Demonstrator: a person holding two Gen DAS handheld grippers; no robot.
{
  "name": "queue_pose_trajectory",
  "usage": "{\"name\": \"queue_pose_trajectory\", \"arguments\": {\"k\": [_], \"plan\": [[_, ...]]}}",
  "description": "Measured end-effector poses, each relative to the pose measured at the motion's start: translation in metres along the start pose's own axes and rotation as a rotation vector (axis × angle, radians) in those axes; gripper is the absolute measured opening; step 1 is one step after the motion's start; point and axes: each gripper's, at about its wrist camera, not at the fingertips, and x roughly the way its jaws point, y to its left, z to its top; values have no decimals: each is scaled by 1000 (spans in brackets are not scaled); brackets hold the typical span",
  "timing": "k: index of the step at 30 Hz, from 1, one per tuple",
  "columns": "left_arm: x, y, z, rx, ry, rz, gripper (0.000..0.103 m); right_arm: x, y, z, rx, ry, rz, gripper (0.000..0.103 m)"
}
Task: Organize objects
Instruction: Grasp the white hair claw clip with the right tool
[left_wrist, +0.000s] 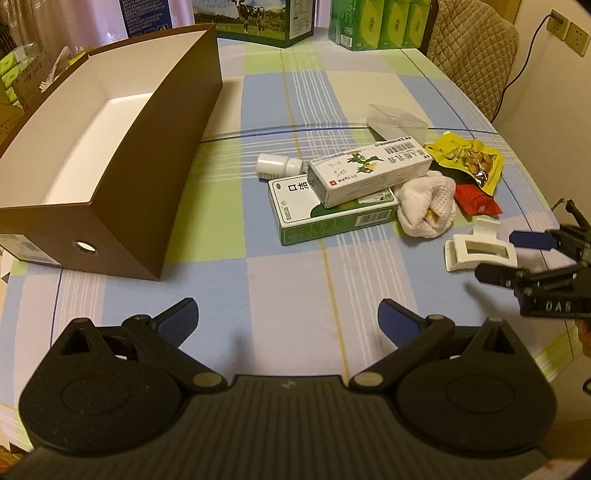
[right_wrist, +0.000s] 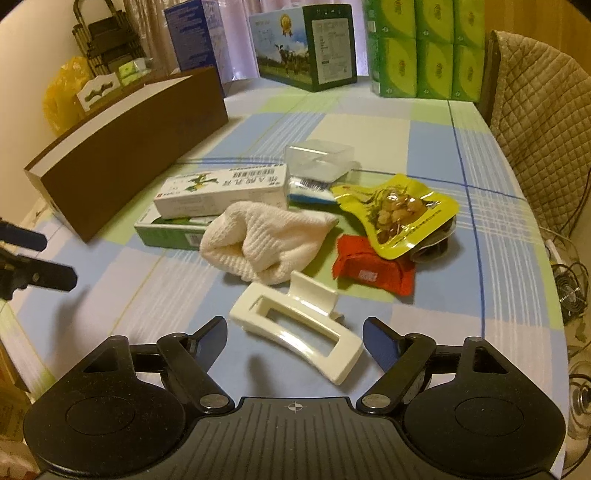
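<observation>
Right tool (right_wrist: 294, 338) spread wide, white hair clip (right_wrist: 295, 326) lain just ahead between its fingers (untouched), left tool (left_wrist: 287, 317) likewise wide, brown box (left_wrist: 110, 155) seen ahead-left on the counter (left_wrist: 258, 288).

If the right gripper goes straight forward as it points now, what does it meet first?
Most likely the white hair claw clip, which lies directly ahead of the open right gripper. The white knitted cloth lies behind it. Depth is unclear.

Left wrist view low over table (left_wrist: 288, 280), right nearer — both share hair clip (right_wrist: 295, 328).
</observation>
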Motion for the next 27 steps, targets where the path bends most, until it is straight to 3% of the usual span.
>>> {"name": "queue_pose_trajectory", "arguments": {"k": [9,15,21,25,27], "plan": [[9,1,9,16,4,-33,102,-4,27,-10,2,47,35,69],[16,-1,15,41,8,-47,102,-2,30,0,-2,11,-54,67],[20,-3,23,82,2,-55,102,12,29,8,-32,19,-80,63],[22,-3,31,107,-12,-61,102,22,31,10,-39,27,-84,57],[23,-3,36,125,-21,-65,102,25,33,10,-42,30,-91,48]]}}
